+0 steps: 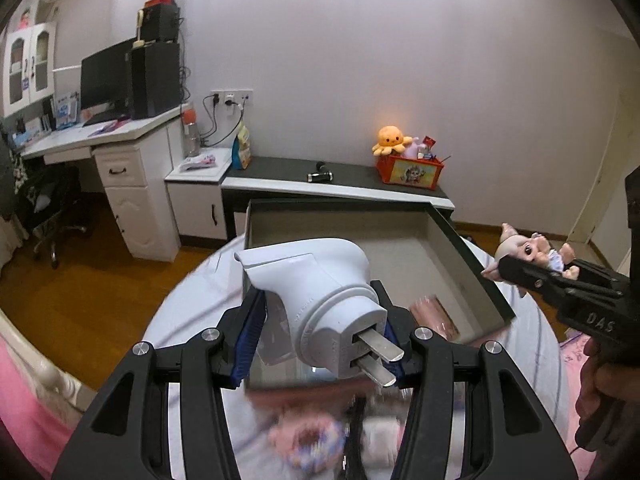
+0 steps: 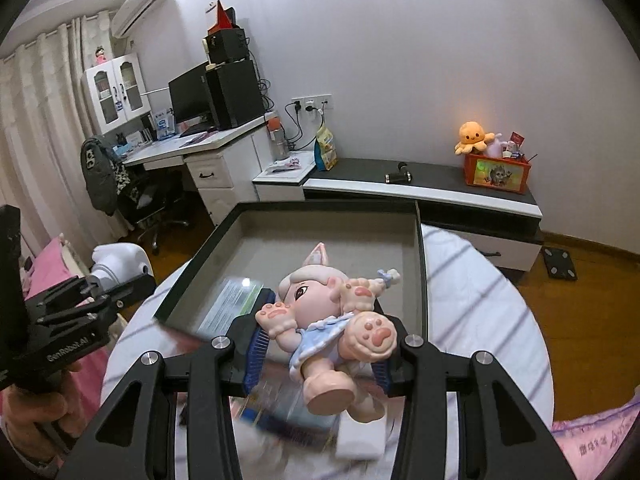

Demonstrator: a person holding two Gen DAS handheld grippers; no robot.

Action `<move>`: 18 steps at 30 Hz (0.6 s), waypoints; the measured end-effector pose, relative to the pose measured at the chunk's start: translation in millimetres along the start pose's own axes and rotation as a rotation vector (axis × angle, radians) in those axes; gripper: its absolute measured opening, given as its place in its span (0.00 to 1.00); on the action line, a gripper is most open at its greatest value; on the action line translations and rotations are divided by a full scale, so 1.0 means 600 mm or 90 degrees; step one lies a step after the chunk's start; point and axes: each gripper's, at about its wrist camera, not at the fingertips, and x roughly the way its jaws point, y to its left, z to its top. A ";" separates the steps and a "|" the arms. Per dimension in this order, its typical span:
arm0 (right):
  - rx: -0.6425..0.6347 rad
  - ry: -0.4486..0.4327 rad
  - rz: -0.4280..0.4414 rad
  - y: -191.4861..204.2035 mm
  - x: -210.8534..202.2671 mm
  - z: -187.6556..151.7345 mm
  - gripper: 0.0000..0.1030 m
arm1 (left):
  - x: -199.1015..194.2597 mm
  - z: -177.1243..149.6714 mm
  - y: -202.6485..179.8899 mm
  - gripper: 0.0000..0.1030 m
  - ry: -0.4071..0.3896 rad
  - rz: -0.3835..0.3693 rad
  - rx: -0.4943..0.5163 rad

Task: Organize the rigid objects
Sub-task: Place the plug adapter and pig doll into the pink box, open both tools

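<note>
one box (image 2: pixel 418 264): pkgs (image 2: pixel 230 304) inside, flat.

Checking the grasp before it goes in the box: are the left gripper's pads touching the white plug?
Touching. In the left wrist view the left gripper has its blue pads pressed against both sides of the white plug, holding it.

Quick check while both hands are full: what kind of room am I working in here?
Most likely a bedroom that doubles as a home study. A computer desk with a monitor stands by the curtained window, a wall air conditioner hangs above, and pink bedding edges the view. A toy box sits on the low cabinet.
</note>
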 end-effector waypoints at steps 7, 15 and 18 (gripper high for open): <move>0.021 0.054 -0.011 -0.035 0.100 0.022 0.43 | 0.100 0.030 -0.018 0.50 0.040 -0.004 0.016; 0.028 0.098 -0.027 -0.048 0.158 0.010 0.43 | 0.170 0.017 -0.030 0.52 0.094 0.008 0.025; 0.032 0.094 -0.033 -0.052 0.156 0.004 0.76 | 0.164 0.010 -0.030 0.74 0.087 0.013 0.023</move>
